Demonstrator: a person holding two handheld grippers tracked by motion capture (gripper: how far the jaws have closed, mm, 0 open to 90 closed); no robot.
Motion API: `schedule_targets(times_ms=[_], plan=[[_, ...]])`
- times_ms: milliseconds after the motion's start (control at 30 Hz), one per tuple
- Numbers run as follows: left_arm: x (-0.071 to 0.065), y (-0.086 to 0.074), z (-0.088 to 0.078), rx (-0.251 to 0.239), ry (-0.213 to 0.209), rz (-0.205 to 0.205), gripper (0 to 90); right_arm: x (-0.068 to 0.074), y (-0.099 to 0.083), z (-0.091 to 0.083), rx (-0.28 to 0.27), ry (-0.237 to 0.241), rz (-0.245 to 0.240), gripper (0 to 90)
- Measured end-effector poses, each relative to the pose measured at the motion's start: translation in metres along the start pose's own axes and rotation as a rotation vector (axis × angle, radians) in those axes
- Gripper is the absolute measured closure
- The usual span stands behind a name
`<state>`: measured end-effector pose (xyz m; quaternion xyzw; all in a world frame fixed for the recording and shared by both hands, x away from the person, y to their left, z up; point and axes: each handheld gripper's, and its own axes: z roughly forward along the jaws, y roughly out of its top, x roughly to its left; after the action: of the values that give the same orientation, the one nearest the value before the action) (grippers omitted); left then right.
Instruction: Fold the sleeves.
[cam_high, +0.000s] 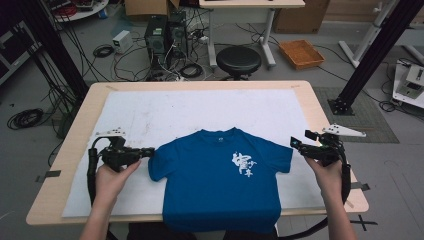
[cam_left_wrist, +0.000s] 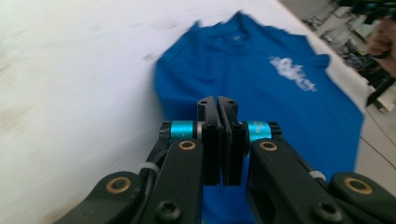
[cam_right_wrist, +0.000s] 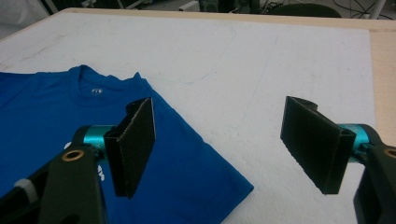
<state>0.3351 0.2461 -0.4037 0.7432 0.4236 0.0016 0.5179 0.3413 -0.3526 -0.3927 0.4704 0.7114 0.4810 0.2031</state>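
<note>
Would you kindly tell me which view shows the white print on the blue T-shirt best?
The high view: the white print sits sharp on the flat blue T-shirt. The left gripper view shows it blurred; in the right gripper view that tool's jaw largely hides it.

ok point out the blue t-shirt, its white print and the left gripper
blue t-shirt (cam_high: 210, 175), high view, plain chest fabric
white print (cam_high: 244, 164), high view, middle of the lettering
left gripper (cam_left_wrist: 218, 100), left gripper view, tips of its closed jaws

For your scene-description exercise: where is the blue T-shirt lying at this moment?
In the high view, the blue T-shirt lies flat on the white mat at the table's near edge, between the left tongs and right tongs.
</note>
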Motion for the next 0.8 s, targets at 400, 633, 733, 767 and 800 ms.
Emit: schedule_targets(times_ms=[400,633,733,767,800], plan=[[-0.039,0.023,0.079,0.035,-0.094,-0.035,88.2,-0.002,-0.001,0.0,0.001,-0.004,-0.001,26.1],[-0.047,0.023,0.117,0.049,-0.081,-0.055,88.2,-0.003,-0.003,0.002,0.007,-0.007,-0.001,26.1],[-0.049,0.022,0.131,0.039,-0.085,-0.027,88.0,-0.003,-0.003,0.003,0.009,-0.008,-0.005,26.1],[-0.05,0.022,0.133,0.029,-0.084,-0.008,84.7,-0.004,-0.003,0.003,0.009,-0.009,-0.005,26.1],[-0.05,0.022,0.133,0.029,-0.084,-0.008,73.9,-0.004,-0.003,0.003,0.01,-0.008,-0.005,26.1]])
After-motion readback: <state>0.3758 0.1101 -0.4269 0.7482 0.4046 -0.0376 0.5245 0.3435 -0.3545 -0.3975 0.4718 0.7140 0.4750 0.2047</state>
